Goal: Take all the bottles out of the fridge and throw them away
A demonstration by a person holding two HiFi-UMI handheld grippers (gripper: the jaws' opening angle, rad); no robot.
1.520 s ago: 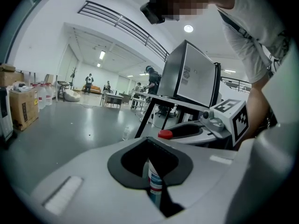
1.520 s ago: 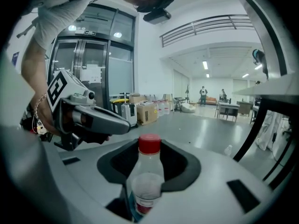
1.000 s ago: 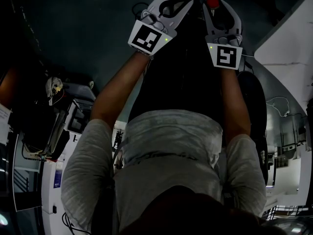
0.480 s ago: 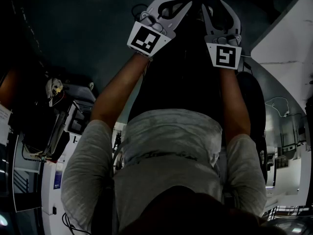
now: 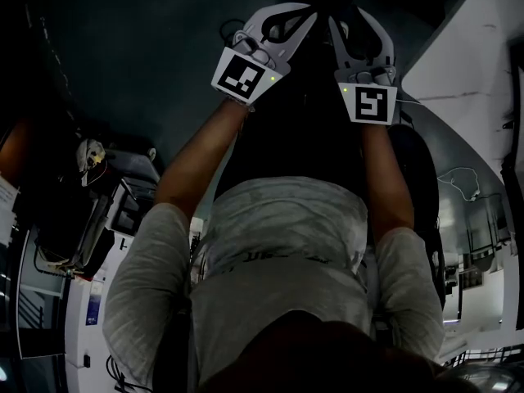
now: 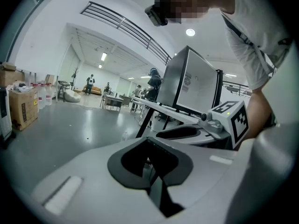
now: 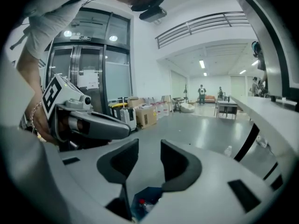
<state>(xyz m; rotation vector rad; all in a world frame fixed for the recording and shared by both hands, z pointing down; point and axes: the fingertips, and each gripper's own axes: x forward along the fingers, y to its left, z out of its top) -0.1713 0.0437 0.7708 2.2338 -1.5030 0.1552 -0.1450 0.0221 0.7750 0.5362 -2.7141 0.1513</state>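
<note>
In the right gripper view my right gripper (image 7: 149, 160) is open, with nothing between its dark pads. Through the gap, far below, I see a blue bin (image 7: 152, 192) holding a clear bottle with a red cap (image 7: 140, 203). In the left gripper view the pads of my left gripper (image 6: 152, 164) meet and hold nothing. In the dim head view both grippers are held out side by side, the left gripper (image 5: 304, 13) next to the right gripper (image 5: 350, 11). A loose clear bottle (image 7: 227, 150) lies on the floor under a table.
A tall grey cabinet (image 6: 191, 83) with a paper on its side stands to the right, with a long white table (image 7: 261, 111) in front of it. Cardboard boxes (image 7: 145, 115) and crates line the left wall. People stand far off in the hall.
Both grippers have risen a little toward the head camera, still side by side. The red cap seen at the right gripper's tips a second ago no longer shows there.
</note>
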